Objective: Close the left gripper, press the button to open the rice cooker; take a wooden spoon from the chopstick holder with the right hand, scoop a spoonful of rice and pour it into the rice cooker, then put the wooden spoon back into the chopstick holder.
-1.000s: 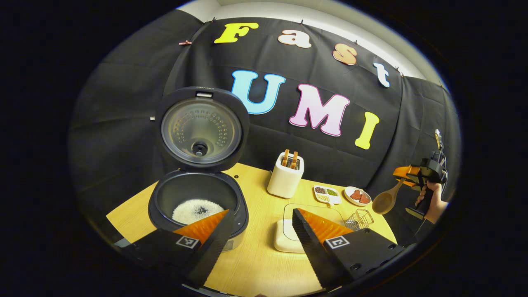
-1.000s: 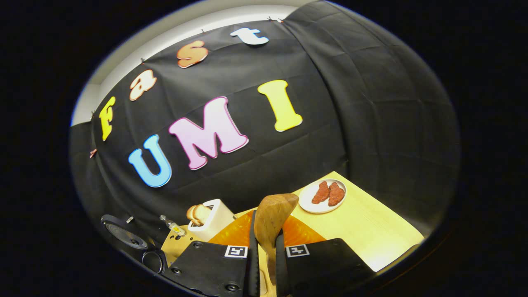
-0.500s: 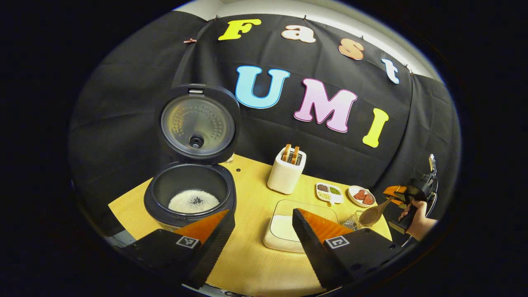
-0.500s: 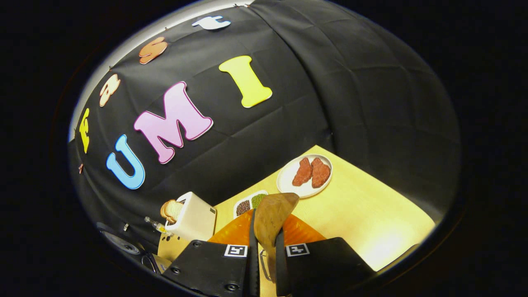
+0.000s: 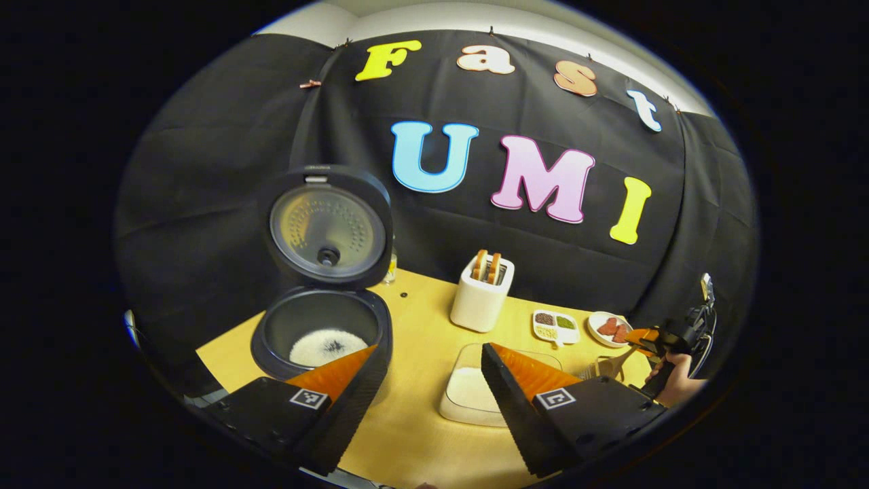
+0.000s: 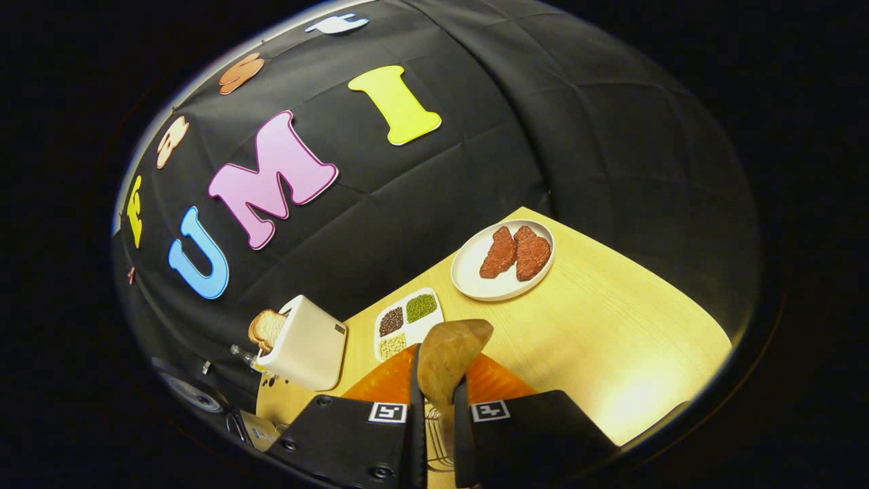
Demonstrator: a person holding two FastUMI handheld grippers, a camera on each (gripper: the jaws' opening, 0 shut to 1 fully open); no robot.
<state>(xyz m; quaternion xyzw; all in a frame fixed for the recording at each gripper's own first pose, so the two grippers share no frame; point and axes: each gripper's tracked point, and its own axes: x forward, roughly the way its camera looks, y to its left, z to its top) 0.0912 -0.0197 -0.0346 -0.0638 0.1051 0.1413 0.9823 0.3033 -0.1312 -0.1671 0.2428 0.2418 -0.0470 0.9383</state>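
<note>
On the yellow table [image 5: 421,435], the right gripper [image 6: 434,407], pinching the wooden spoon [image 6: 445,356], has sunk toward the wire chopstick holder [image 5: 601,370], while the spread left gripper [image 5: 428,380] idles beside the open rice cooker [image 5: 319,333], so the return looks nearly done.

The table bears one rice cooker [image 5: 319,326], one toaster [image 5: 481,301], one wooden spoon [image 6: 448,356], two plates [image 6: 502,261] and one divided dish [image 6: 407,326].
</note>
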